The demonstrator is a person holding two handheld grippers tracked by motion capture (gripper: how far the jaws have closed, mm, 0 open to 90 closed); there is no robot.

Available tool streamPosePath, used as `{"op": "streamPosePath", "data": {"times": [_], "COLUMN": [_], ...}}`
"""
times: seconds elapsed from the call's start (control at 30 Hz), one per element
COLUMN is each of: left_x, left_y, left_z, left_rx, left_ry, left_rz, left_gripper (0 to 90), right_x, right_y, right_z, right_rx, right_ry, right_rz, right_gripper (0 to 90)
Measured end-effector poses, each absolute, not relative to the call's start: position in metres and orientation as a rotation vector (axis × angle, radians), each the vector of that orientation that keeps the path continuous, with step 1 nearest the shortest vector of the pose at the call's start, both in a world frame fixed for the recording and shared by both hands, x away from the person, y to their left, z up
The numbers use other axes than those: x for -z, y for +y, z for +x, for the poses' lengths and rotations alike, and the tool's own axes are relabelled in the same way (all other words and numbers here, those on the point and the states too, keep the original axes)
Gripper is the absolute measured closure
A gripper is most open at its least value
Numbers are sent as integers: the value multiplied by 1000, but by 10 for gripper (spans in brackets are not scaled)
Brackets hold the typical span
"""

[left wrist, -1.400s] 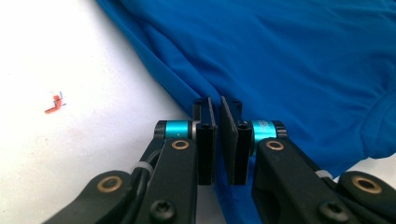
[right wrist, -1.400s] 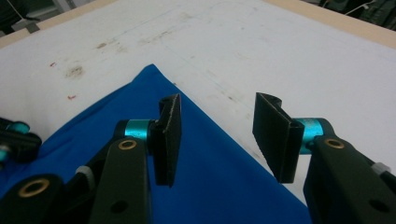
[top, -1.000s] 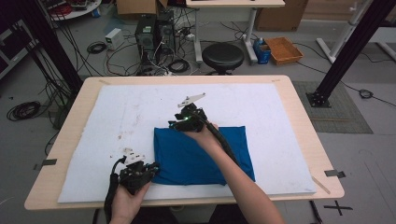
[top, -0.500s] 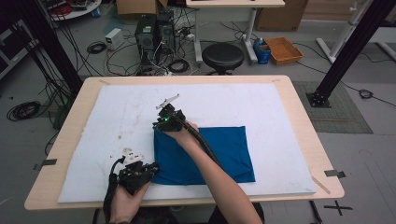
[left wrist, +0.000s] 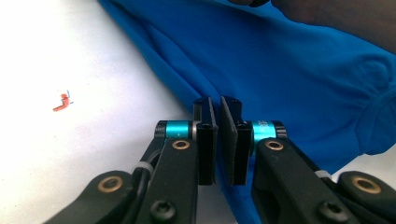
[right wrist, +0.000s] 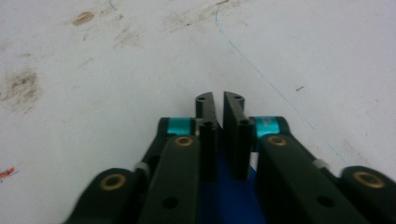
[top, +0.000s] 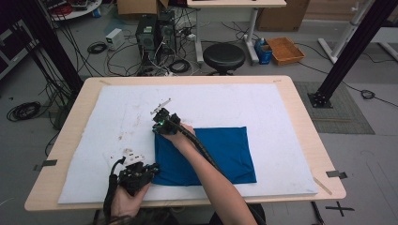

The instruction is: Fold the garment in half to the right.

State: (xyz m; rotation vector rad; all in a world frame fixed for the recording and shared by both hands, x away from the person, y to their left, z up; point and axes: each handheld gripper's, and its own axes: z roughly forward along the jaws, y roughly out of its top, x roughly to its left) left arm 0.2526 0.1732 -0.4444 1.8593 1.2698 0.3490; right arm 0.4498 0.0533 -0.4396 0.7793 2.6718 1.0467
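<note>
From above, a blue cloth (top: 206, 154) lay flat on the white mat (top: 263, 108) covering the tabletop (top: 300, 112). My left gripper (top: 149, 171) held its near-left corner; my right gripper (top: 162, 117) sat at its far-left corner.

Left gripper view: fingers (left wrist: 206, 135) pinched shut on the cloth's (left wrist: 289, 74) edge.

Right gripper view: fingers (right wrist: 233, 135) had just been closing, cloth (right wrist: 226, 196) between them, clamped.

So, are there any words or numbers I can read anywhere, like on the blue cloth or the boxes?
No text can be read anywhere.
Blue cloth: plain, no label showing.
White mat: stains, a thin blue line and a small red mark, no letters.
Teal ring on the right tool: faint marks, too blurred to read.
Cardboard boxes and blue bottle on the floor: too small to read.
</note>
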Motion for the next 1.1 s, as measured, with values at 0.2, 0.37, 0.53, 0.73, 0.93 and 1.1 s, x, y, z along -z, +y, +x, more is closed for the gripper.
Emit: {"op": "streamPosePath", "data": {"times": [0.2, 0.37, 0.53, 0.73, 0.93, 1.1], "left_x": [441, 434, 425, 415, 409, 404], "left_y": [173, 171, 163, 148, 130, 115], "left_z": [252, 250, 249, 249, 252, 257], "left_rx": [-343, -338, -337, -335, -328, -296], "left_ry": [1252, 1220, 1178, 1131, 1084, 1055], "left_rz": [1846, 1823, 1814, 1816, 1835, 1840], "left_gripper": [849, 850, 850, 850, 850, 850], "right_x": [431, 416, 403, 390, 379, 375], "right_y": [48, 38, 20, -6, -27, -44], "right_z": [449, 447, 447, 448, 447, 447], "right_rx": [-1087, -1159, -1223, -1272, -1296, -1306], "right_ry": [2655, 2628, 2605, 2579, 2564, 2557], "right_rz": [788, 779, 807, 824, 820, 825], "right_gripper": [879, 879, 879, 879, 879, 879]}}
